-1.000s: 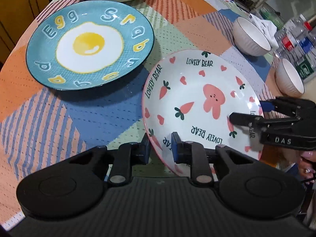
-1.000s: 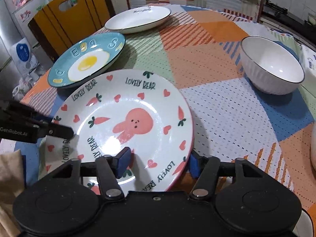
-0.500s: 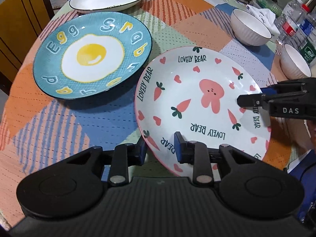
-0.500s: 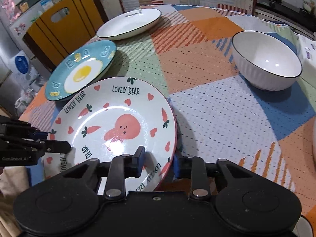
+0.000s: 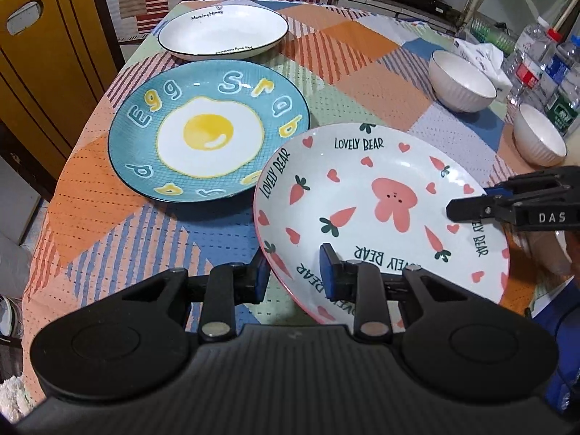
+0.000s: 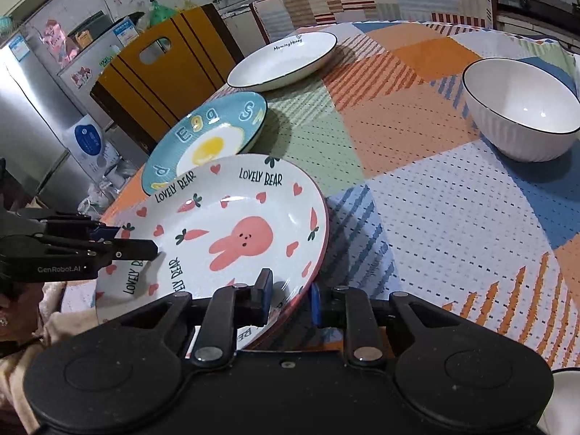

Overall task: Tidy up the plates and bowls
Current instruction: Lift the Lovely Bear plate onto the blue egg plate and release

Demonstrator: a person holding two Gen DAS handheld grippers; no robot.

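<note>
Both grippers grasp the bear plate (image 5: 380,210) by opposite rim sections: left gripper (image 5: 295,277) has one pad on the eating surface and one under the rim, clenched on it; right gripper (image 6: 288,299) is likewise clamped across the rim, one finger above, one below. The bear plate appears lifted off the tablecloth (image 5: 90,195) and tilted, its far edge overlapping the near edge of the egg plate (image 5: 208,130) in the right wrist view; whether the two touch cannot be told. Landmark: egg plate. Beyond it, near the far table edge, lies the white plate (image 5: 224,32). To its right, well apart, stand two white bowls (image 5: 462,81), with water bottles (image 5: 536,61) behind them. Judged step: carrying the bear plate toward the egg plate to stack it, midway through the plate part of the task; bowls untouched. Next move probably calls for levelling the plate, centring it over the egg plate, lowering until the base seats, then releasing both grippers together and withdrawing outward. Risk: an uneven release could let the glazed plate slide off, or chip rim on rim.
</note>
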